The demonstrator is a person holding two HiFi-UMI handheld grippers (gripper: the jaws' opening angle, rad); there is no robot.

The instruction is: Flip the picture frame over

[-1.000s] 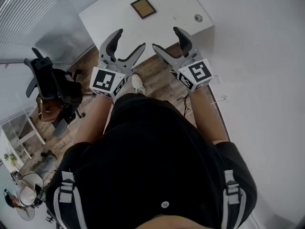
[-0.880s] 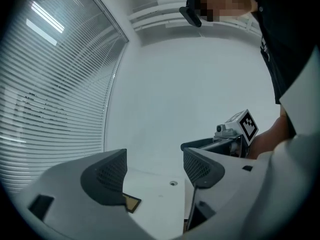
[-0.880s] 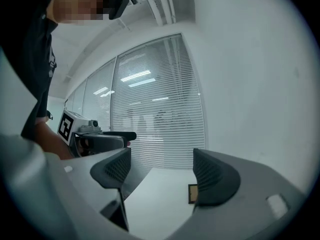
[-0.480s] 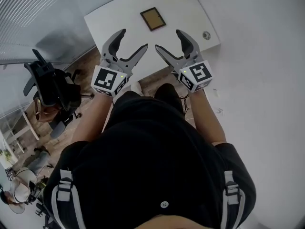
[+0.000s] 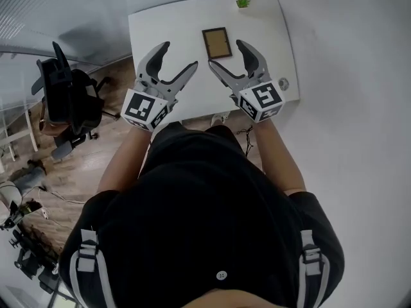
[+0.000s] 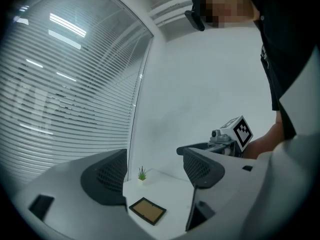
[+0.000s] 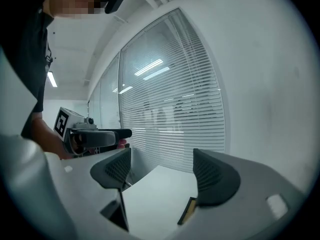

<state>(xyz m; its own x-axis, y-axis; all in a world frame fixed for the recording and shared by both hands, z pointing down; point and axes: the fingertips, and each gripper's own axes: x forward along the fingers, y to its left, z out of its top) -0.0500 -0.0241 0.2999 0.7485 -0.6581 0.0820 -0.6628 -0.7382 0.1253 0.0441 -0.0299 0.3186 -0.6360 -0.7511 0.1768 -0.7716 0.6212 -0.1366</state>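
A small dark picture frame (image 5: 216,42) with a brown panel facing up lies flat on the white table (image 5: 173,27). It shows between the left gripper's jaws in the left gripper view (image 6: 147,210), and only its edge (image 7: 187,210) peeks past a jaw in the right gripper view. My left gripper (image 5: 177,57) hovers open over the table's near left part. My right gripper (image 5: 226,55) is open too, just this side of the frame. Neither touches anything.
A small potted plant (image 5: 243,0) stands at the table's far edge. A round grommet (image 5: 283,83) sits at the near right corner. A black office chair (image 5: 67,101) stands on the wood floor to the left. A white wall runs along the right.
The table and frame have come nearer and now sit squarely ahead; the plant has come into view. Both grippers stay open, now over the table's near part.
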